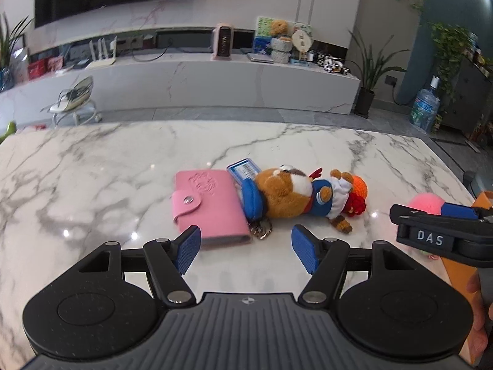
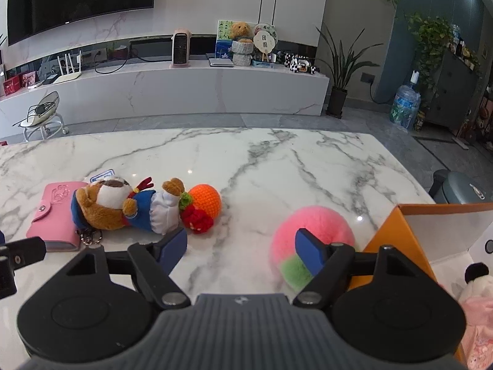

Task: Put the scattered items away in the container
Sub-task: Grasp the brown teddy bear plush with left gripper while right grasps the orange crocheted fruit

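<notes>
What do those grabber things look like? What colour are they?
The left gripper and right gripper match: black plastic arms with silver screws, two round black discs, a ribbed grey body, and blue textured pads on the fingers. Seen from the side, the right one has white letters "DAS".

I'm looking low and forward across the marble table [image 1: 92, 166] toward the far TV wall from both wrist cameras. The left view is sitting close behind the pink wallet [image 1: 209, 206]; the right view is sitting further right, and both are sharing the plush bear [image 2: 123, 206].
</notes>
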Tool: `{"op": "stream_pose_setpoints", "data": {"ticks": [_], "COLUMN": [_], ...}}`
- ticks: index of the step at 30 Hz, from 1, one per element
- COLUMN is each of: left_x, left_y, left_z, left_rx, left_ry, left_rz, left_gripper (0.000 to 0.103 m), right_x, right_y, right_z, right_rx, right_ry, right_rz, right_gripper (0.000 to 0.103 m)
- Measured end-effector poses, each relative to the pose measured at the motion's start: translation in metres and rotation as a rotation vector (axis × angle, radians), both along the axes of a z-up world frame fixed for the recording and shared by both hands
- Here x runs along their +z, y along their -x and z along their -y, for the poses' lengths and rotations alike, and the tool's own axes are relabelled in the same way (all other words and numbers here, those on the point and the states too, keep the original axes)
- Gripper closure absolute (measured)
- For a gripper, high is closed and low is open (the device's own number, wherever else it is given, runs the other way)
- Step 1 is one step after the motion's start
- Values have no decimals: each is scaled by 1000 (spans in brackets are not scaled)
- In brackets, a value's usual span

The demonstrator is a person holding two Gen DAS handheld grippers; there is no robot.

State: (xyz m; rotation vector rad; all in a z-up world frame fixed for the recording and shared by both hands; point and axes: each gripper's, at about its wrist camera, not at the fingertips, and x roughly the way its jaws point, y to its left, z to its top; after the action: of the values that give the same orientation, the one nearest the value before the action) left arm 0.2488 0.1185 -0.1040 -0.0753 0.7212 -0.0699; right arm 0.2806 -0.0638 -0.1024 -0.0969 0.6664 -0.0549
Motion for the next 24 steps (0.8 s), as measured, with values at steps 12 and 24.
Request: {"op": "stream_pose_setpoints", "data": {"ticks": [12,24], "left_x": [-23,-35], "left_y": [-39,-69], "left_z": [24,29], "left_rx": [-114,-189], "left_ry": [-109,-109], "left_rz": [39,105], "left_gripper": [25,14], "right_x": [-17,-28], "right_y": [-38,-79], "right_z": [1,4], "right_rx": [15,-30], "right_ry": [-124,-253], "right_rz": [3,25], "right_gripper": [36,36]}}
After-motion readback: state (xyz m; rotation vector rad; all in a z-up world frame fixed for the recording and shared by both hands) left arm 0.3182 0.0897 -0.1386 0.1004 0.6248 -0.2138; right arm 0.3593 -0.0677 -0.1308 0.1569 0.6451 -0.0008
